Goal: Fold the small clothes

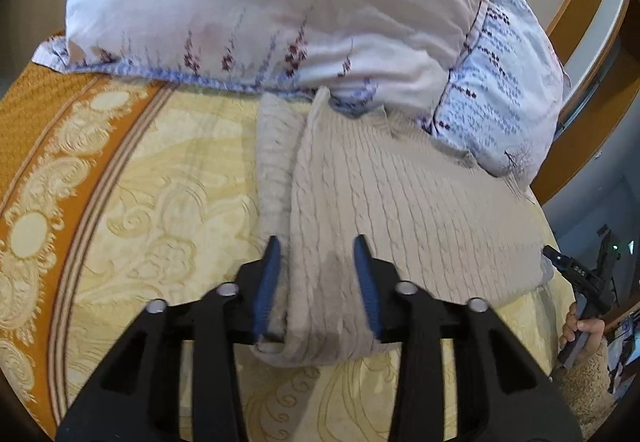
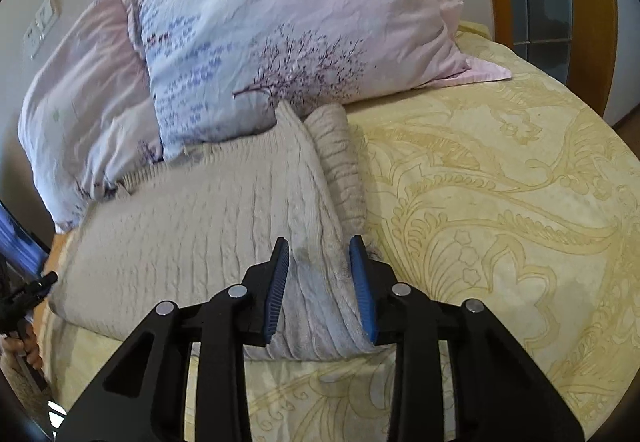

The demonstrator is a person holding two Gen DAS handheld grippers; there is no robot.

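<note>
A beige cable-knit sweater (image 1: pixel 400 209) lies folded on the yellow patterned bedspread (image 1: pixel 160 209), its far end against the pillows. My left gripper (image 1: pixel 318 246) is open, its blue-padded fingers standing on either side of the sweater's near left edge. In the right wrist view the same sweater (image 2: pixel 200 217) lies on the bedspread (image 2: pixel 500 201). My right gripper (image 2: pixel 320 246) is open, its fingers on either side of the sweater's near right edge. A sleeve lies folded along each side edge.
Two pink and blue floral pillows (image 1: pixel 280 9) (image 2: pixel 300 25) lean at the head of the bed, touching the sweater. An orange band (image 1: pixel 60 145) borders the bedspread at left. A wooden frame (image 2: pixel 588 1) stands at the right. A wall switch (image 2: pixel 42 25) is at left.
</note>
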